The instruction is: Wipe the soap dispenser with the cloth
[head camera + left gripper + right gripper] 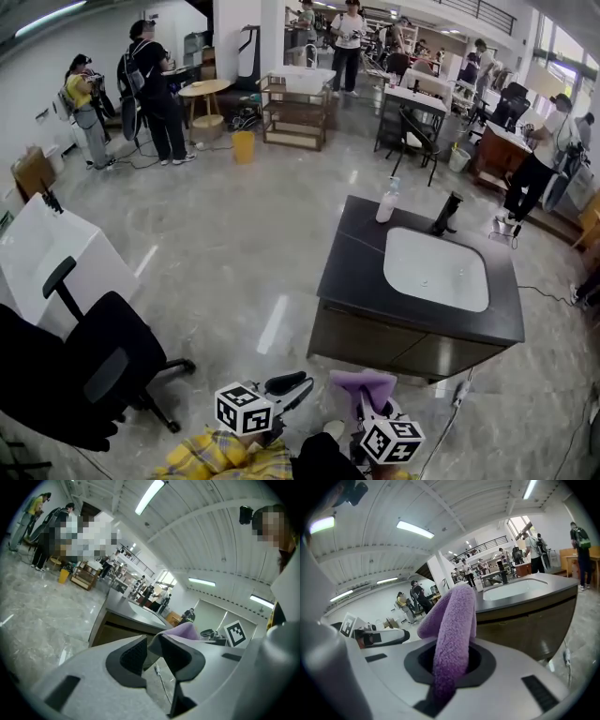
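A: Head view: one pale plastic soap dispenser [387, 201] at the dark desk's [356, 272] eleven o'clock.

B: Right gripper view: the right hand-held gripper [451, 660] clamps one fuzzy purple cloth [452, 616]; the left hand-held gripper [152, 656] is narrowly apart, empty.

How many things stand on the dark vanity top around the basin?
2. The soap dispenser stands on the vanity top off the basin's far left corner; the black faucet stands behind the basin, to the dispenser's right. Nothing appears hidden.
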Demonstrator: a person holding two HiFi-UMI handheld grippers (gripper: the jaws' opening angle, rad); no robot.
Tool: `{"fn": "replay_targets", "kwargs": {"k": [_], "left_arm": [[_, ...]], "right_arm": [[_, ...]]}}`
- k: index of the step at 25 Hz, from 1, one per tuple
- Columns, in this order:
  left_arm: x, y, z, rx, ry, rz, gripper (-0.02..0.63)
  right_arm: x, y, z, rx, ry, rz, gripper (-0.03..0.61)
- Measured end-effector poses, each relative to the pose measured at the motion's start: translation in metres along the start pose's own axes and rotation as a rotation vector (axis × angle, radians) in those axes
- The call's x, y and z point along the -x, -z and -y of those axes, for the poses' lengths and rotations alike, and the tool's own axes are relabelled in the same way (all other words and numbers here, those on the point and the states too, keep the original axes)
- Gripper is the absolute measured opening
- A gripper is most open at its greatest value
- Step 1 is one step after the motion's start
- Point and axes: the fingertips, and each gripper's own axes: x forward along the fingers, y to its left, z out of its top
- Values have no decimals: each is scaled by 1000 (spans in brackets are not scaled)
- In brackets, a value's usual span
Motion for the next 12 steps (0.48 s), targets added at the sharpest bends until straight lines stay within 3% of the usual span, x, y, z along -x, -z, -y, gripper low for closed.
{"fn": "replay_targets", "kwargs": {"k": [5, 12], "left_arm": [[-54, -34, 5, -36, -22, 47, 89], [-114, -58, 17, -44, -33, 70, 89]], "right_arm": [[-19, -48, 30, 63, -68, 22, 37], [-27, -84, 85, 64, -86, 23, 37]]}}
